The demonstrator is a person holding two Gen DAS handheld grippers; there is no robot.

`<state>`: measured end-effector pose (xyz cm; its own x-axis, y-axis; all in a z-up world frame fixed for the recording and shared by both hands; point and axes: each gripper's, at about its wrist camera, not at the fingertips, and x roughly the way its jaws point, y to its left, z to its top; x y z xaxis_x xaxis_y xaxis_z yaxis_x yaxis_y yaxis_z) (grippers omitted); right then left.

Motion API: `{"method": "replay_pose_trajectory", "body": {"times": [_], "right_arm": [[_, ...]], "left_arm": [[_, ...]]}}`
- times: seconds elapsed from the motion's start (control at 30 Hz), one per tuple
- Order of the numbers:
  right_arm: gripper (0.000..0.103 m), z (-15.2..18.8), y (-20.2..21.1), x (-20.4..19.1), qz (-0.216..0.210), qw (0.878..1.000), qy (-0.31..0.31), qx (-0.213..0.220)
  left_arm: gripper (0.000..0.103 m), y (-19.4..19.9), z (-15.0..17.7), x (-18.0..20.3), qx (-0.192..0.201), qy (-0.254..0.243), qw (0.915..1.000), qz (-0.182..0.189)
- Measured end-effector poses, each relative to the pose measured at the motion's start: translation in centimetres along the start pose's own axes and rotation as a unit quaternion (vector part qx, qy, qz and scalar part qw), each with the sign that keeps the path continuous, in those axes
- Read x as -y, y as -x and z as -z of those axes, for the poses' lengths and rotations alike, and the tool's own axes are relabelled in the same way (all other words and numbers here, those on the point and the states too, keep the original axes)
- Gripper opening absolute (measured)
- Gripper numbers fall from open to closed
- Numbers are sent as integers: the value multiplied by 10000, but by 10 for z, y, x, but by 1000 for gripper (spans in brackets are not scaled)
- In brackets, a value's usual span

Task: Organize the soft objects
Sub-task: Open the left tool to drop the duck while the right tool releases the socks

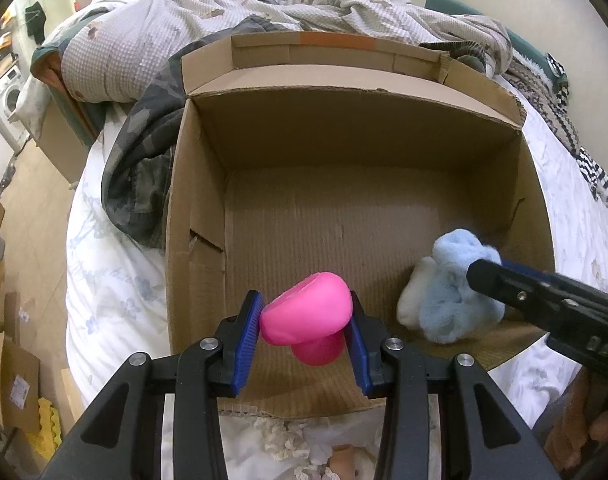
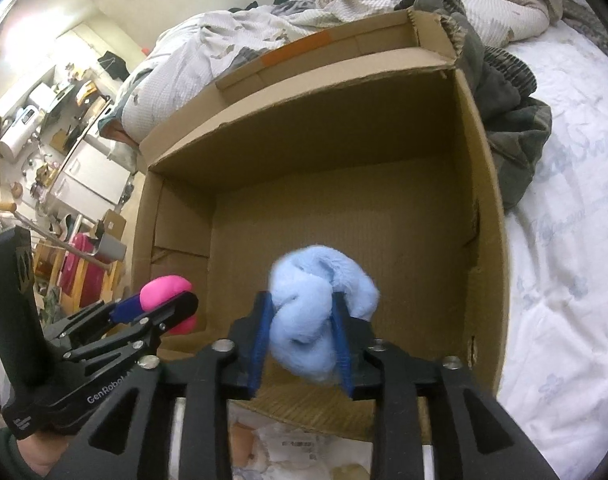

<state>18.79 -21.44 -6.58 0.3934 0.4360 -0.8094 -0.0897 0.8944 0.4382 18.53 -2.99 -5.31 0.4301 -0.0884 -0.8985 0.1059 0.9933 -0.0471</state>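
The left gripper point(image 1: 306, 334) pinched a bright pink, rounded soft rubbery toy point(image 1: 306, 314) between its blue ribbed pads, holding it over the near edge of an open brown cardboard box point(image 1: 344, 120). To its right, the right gripper point(image 2: 302, 338) squeezed a pale blue fluffy plush toy point(image 2: 320, 312) between its own blue pads, also above the box's bare corrugated floor and just inside the near wall. From the left wrist view the plush point(image 1: 450, 292) showed a white fuzzy part beside the blue. Beyond both grippers, past the box's far flap, lay a rumpled checked quilt point(image 1: 144, 40) on a white floral bedsheet point(image 2: 564, 260).
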Motion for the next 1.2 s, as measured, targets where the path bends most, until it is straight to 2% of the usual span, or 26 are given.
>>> {"method": "replay_pose_trajectory", "body": {"times": [0.03,0.07,0.1,0.17,0.37,0.67,0.83,1.1,1.2], "right_arm": [[68,0,2,1,52,10000,-14,55],[83,-1,4,1,126,9998,-29,144],[84,-1,8,2,193,9994,-45,276],[84,-3,12,2,218,9991,-36,366],[84,-6,14,0,343,9985,80,428],[84,-6,13,-6,486,9975,269,426],[84,-6,12,-3,627,9969,243,397],[84,-4,17,1,579,9972,135,453],[84,-1,20,-2,754,9958,183,487]], "left_arm": [[40,0,0,0,-10,-6,10000,0],[50,0,0,1,-21,-19,10000,-5],[64,0,0,2,-15,-31,10000,-11],[73,2,0,3,52,-46,10000,-40],[73,1,1,8,54,-165,9998,-135],[73,3,-2,0,89,34,9998,-156],[73,3,-3,-1,73,77,9999,-135],[73,8,-1,-3,139,94,9997,-155],[73,11,0,-5,157,123,9997,-165]]}}
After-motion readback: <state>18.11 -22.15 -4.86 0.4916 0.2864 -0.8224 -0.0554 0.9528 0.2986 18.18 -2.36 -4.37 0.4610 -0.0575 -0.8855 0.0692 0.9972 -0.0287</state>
